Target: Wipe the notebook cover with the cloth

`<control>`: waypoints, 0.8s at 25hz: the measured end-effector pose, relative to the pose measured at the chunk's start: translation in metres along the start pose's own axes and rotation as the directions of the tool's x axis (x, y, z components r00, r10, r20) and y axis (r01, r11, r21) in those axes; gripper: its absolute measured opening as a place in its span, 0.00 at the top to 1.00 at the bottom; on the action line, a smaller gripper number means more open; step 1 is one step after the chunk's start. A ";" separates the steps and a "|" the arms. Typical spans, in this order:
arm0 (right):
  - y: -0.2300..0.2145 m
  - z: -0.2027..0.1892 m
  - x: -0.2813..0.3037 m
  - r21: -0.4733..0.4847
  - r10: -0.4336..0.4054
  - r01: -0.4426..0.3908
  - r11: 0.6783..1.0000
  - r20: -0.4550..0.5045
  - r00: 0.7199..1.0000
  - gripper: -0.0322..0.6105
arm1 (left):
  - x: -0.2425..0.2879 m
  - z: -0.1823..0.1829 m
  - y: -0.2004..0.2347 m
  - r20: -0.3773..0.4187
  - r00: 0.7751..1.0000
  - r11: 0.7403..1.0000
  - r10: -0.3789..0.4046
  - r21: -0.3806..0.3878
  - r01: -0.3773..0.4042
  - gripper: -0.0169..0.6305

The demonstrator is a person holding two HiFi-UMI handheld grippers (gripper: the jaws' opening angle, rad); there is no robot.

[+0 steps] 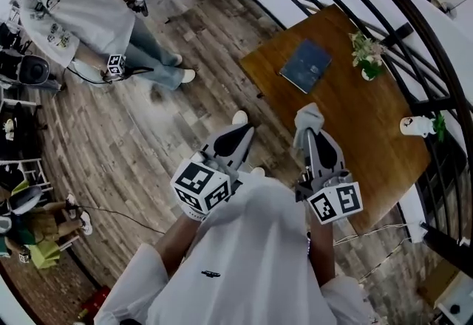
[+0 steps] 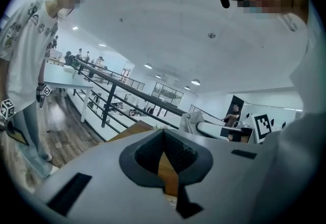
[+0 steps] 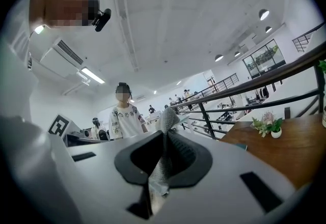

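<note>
A blue notebook (image 1: pixel 305 65) lies closed on the far part of the wooden table (image 1: pixel 362 139). My right gripper (image 1: pixel 308 128) hangs over the table's near edge, well short of the notebook, shut on a grey cloth (image 1: pixel 309 116). In the right gripper view the cloth (image 3: pixel 166 122) is pinched between the pads and sticks out past the tips of the gripper (image 3: pixel 163 139). To its left, my left gripper (image 1: pixel 239 122) is off the table, over the wooden floor. Its jaws are together with nothing in them (image 2: pixel 164 135).
A small pot of flowers (image 1: pixel 367 57) stands right of the notebook, and a white figurine with a green plant (image 1: pixel 418 125) sits at the table's right edge. A black railing (image 1: pixel 414 28) runs behind the table. Another person (image 1: pixel 66 6) with grippers stands at far left.
</note>
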State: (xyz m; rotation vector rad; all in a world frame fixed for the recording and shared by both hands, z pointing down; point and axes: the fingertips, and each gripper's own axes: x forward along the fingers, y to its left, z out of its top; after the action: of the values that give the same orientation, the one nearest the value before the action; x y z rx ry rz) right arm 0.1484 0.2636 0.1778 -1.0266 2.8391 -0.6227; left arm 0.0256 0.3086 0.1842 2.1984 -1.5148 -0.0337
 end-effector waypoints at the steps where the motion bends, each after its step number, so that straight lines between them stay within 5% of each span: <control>1: -0.006 0.002 0.010 0.001 -0.005 0.005 1.000 -0.002 1.000 0.90 | 0.010 0.005 0.007 -0.003 1.000 1.000 -0.005 -0.001 0.005 0.94; 20: -0.091 0.047 0.167 0.039 -0.253 0.254 0.967 -0.011 0.967 0.90 | 0.159 0.101 0.127 -0.124 0.970 0.978 -0.209 -0.026 0.208 0.94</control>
State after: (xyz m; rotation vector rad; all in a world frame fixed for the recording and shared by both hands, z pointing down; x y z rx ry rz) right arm 0.0824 0.0796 0.1835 -1.3963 2.7090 -0.6983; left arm -0.0521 0.0947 0.1815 2.2950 -1.2084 0.0284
